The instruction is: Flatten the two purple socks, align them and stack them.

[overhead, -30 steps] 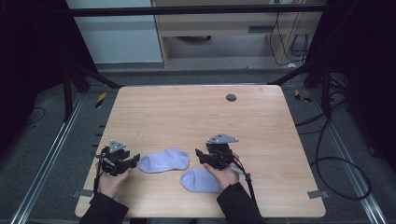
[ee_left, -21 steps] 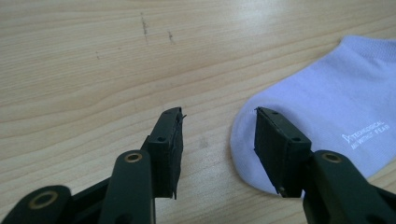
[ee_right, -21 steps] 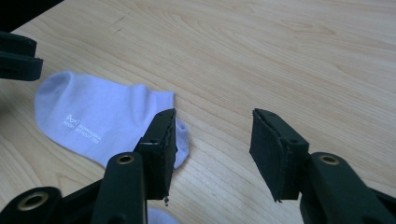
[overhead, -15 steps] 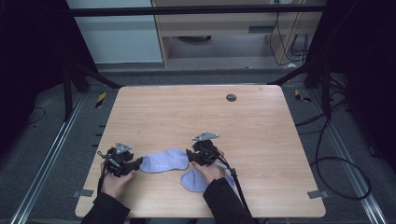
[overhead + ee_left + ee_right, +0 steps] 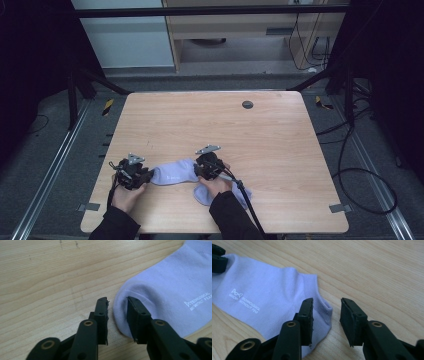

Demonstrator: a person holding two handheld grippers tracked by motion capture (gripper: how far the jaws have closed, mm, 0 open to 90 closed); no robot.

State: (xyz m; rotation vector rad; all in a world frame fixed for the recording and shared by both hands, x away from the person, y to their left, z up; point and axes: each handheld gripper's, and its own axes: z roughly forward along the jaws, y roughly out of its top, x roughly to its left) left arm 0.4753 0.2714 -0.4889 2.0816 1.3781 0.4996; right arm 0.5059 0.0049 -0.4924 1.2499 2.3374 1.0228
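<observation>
- Two pale lilac socks near the front edge of the table (image 5: 280, 125). The upper sock (image 5: 172, 173) lies flat between the two grippers; the second sock (image 5: 202, 195) sits just in front of it, partly under the person's right hand, so I can't really see how it's lying.
- Left gripper (image 5: 117, 312) is at the upper sock's rounded toe end. Its jaws have just been closing, and the toe's edge is between them, but there's a visible gap on the left side, so it isn't clamped on yet.
- Right gripper (image 5: 325, 315) is at the other end of that sock, at the cuff opening. Its jaws have also just been closing. One jaw sits over the fabric, the other over bare wood just past the cuff corner, and nothing is pinched yet.
- Seen from above, the left gripper (image 5: 131, 172) and right gripper (image 5: 209, 167) bracket the upper sock end to end, so this looks like a two-ended pick-up.
- Handling-wise it's thin, stretchy knit: super light, floppy, nothing fragile about it. It'll sag in the middle if lifted from both ends, and it'll bunch up rather than slide.
- Best spots to grab, I'd say: the toe seam on one end and the ribbed cuff on the other, since the doubled fabric gives the pads more to bite. Go low enough to catch both layers, otherwise the sock opens up instead of lifting clean.
</observation>
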